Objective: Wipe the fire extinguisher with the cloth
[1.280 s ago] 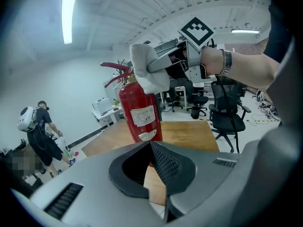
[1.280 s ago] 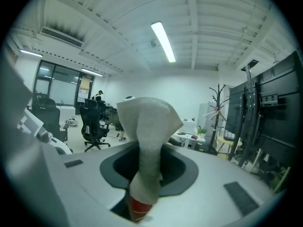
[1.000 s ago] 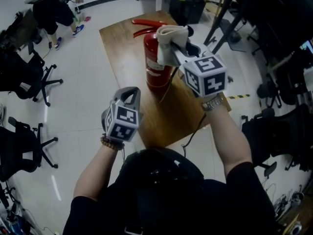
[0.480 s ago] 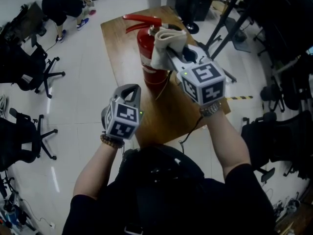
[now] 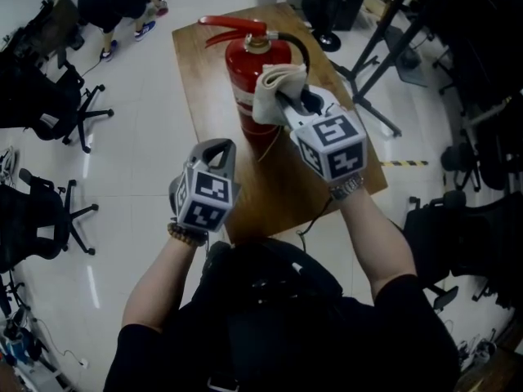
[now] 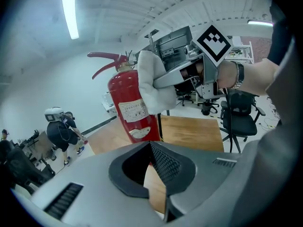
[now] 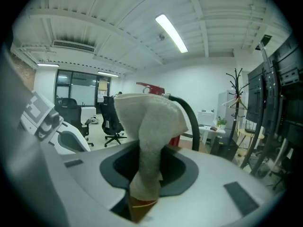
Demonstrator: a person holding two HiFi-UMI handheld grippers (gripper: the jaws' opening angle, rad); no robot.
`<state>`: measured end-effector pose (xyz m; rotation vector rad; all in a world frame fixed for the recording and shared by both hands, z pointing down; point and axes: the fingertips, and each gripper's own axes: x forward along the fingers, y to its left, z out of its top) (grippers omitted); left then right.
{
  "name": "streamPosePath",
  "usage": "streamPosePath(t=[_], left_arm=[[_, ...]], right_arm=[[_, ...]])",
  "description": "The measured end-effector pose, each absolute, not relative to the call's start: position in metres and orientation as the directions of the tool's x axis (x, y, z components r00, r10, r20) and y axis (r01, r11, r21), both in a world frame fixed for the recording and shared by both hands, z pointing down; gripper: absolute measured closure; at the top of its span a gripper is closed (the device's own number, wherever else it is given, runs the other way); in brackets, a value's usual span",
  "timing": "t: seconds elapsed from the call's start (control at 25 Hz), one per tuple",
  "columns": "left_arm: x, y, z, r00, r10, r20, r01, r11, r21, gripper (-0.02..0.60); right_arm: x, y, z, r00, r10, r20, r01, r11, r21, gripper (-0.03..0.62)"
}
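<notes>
Red fire extinguisher (image 5: 249, 76) stands upright on the wooden table (image 5: 302, 178), upper centre of the head view. Its red lever (image 5: 233, 24) points to frame left and its black hose (image 5: 304, 49) curves down its right side. Right gripper (image 5: 282, 100) has its jaws clamped on a white cloth (image 5: 276, 88). In the right gripper view the cloth is pinched between the jaws and fans out above them. The cloth is pressed against the upper right of the cylinder, just below the valve. The left gripper view shows it touching the red body above the label. Left gripper (image 5: 214, 149) sits lower left of centre, over the table's near left corner and apart from the extinguisher. Its jaws are together at the tips with nothing between them. Black office chairs (image 5: 49, 113) stand on the pale floor at frame left. A person (image 5: 114, 2) is at the upper left.
</notes>
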<state>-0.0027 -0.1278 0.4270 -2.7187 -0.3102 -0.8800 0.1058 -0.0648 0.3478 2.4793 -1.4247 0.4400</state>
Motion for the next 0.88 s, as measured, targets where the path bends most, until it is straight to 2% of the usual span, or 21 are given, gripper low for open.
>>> streamPosePath(t=[0.88], left_arm=[[-0.016, -0.135, 0.442, 0.761, 0.051, 0.647, 0.217, -0.960, -0.179, 0.581]], right_arm=[[0.108, -0.069, 0.456, 0.421, -0.752, 0.507, -0.882, -0.471, 0.034, 0.480]])
